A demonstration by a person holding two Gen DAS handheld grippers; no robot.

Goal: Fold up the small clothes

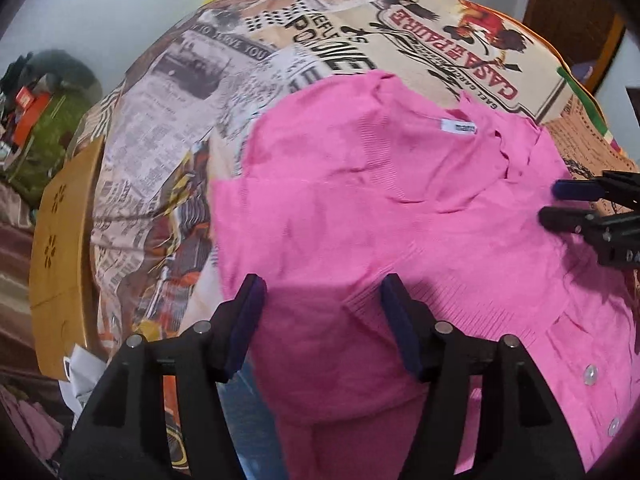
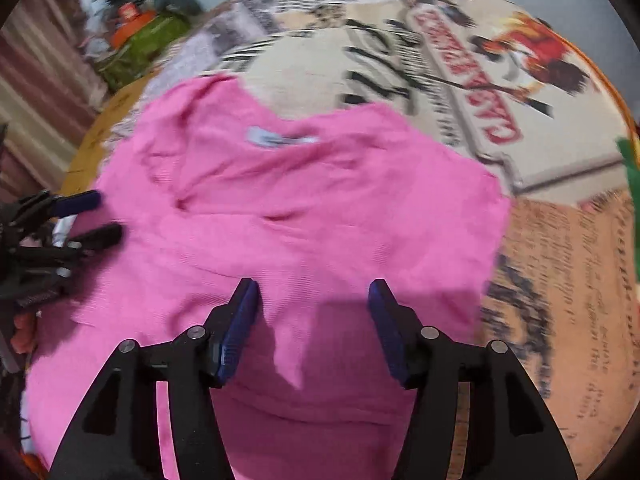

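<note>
Left wrist view: pink cardigan [image 1: 400, 208] spread across frame centre on printed tablecloth [image 1: 168, 128], neck label [image 1: 458, 126] up, likely laid flat for folding | left gripper [image 1: 324, 292] released, jaws apart over cloth, nothing pinched | right gripper [image 2: 314, 296] released, hovering lower centre over hem, probably set for next pinch

We see a bright pink knit cardigan [image 1: 400, 208] with a white label [image 1: 458, 127], lying on a surface [image 1: 168, 128] covered in beige newspaper-and-poster print with red lettering; our gripper pads [image 1: 250, 320] are dark blue.
</note>
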